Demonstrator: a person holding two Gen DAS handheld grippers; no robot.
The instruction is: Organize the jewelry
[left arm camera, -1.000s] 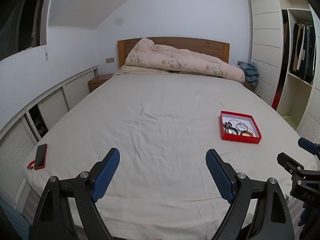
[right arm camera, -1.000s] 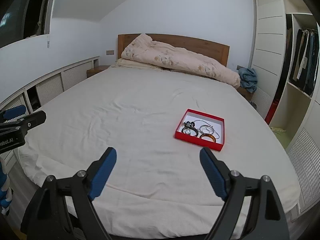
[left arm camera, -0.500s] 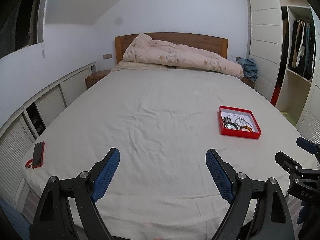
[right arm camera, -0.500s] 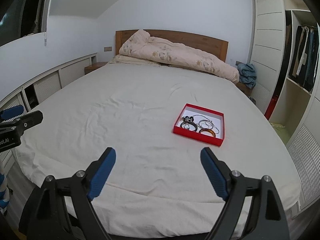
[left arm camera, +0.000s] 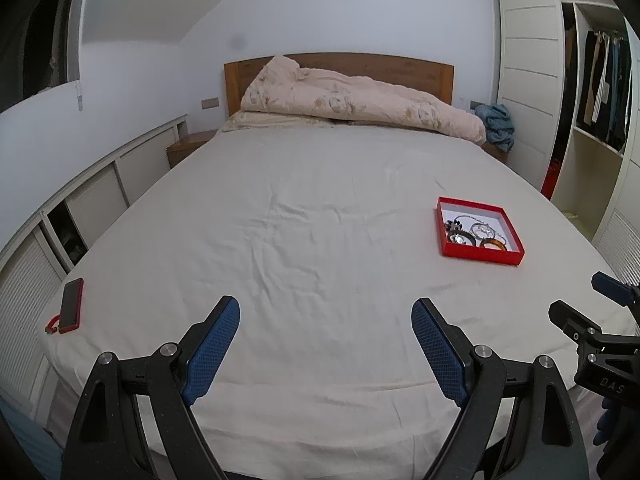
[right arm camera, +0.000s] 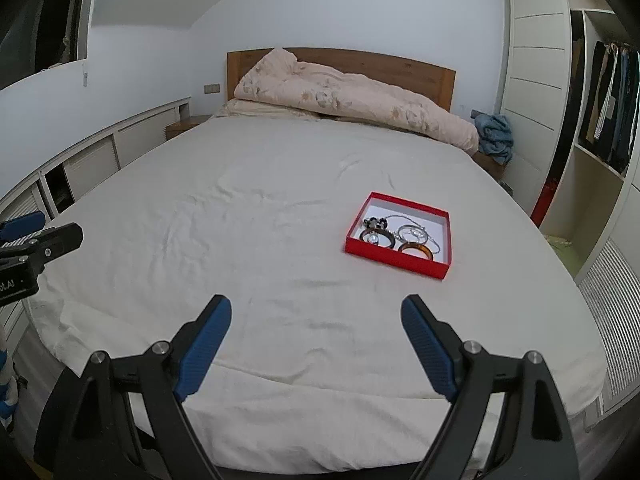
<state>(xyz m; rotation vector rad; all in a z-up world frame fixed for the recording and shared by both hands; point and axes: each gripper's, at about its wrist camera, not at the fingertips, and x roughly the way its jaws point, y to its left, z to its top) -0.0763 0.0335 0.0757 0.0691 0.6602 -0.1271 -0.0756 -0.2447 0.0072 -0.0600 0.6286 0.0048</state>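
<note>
Both grippers hung released and empty over the near edge of the bed (right arm camera: 280, 208): the left gripper (left arm camera: 325, 344) and the right gripper (right arm camera: 316, 340) each had blue pads spread wide with nothing between them. Over the last second the views had crept forward and tipped down a little, so the red tray (right arm camera: 394, 258) sat larger and closer in the right wrist view than before, while nothing on the sheet itself had shifted. That suggested an approach toward the tray rather than any handling.

Inside the tray, the jewelry (right arm camera: 396, 236) lay bunched along its near side: a dark bangle, an amber bangle, a silvery chain and a small dark beaded piece, overlapping in places. All of it was already in the tray, which would fit either pieces gathered there or pieces waiting to be sorted out; the pictures did not settle which.

A red phone (left arm camera: 72, 306) rested at the near left corner of the bed, well apart from the tray. A rumpled duvet (left arm camera: 352, 100) lay against the far headboard. Open sheet lay between the grippers and the tray, with nothing in the way.
</note>
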